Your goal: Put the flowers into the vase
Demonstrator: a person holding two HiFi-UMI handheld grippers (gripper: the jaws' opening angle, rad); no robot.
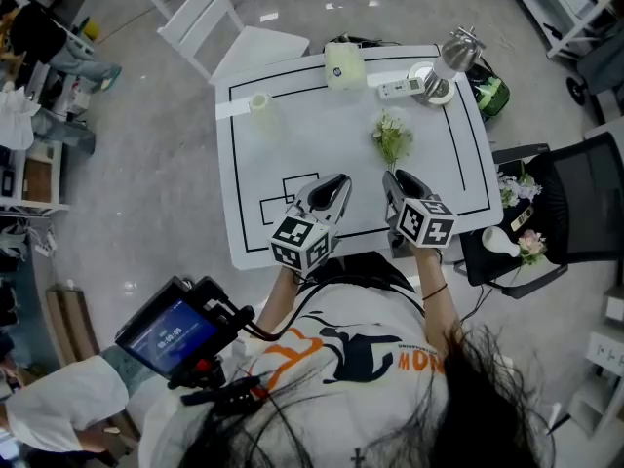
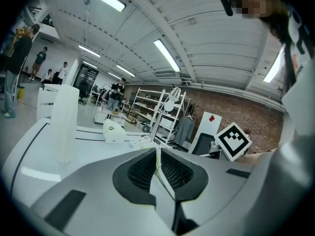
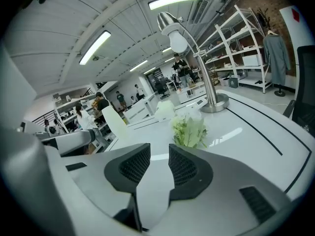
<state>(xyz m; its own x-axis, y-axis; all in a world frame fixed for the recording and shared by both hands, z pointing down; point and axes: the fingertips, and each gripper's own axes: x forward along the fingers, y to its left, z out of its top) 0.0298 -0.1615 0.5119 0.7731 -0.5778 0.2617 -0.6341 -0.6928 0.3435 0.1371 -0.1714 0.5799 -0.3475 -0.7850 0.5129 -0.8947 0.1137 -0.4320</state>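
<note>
White rectangular table (image 1: 292,154) with black marked lines is carrying the items. Small bunch of pale green and white flowers (image 1: 392,136) is lying flat right of centre, towards the far edge, unheld. Tall translucent white cylindrical vase (image 1: 260,105) is standing upright at the far left, well apart from the flowers. Silver desk lamp (image 1: 448,61) is standing at the far right corner. Left gripper (image 1: 341,185) is hovering over the near middle of the table, jaws pressed together; a thin greenish strand may be showing at their seam, too fine to identify. Right gripper (image 1: 393,181) is hovering just beside it on the right, jaws spread with nothing between them, pointing at the flowers lying just beyond its tips.
</note>
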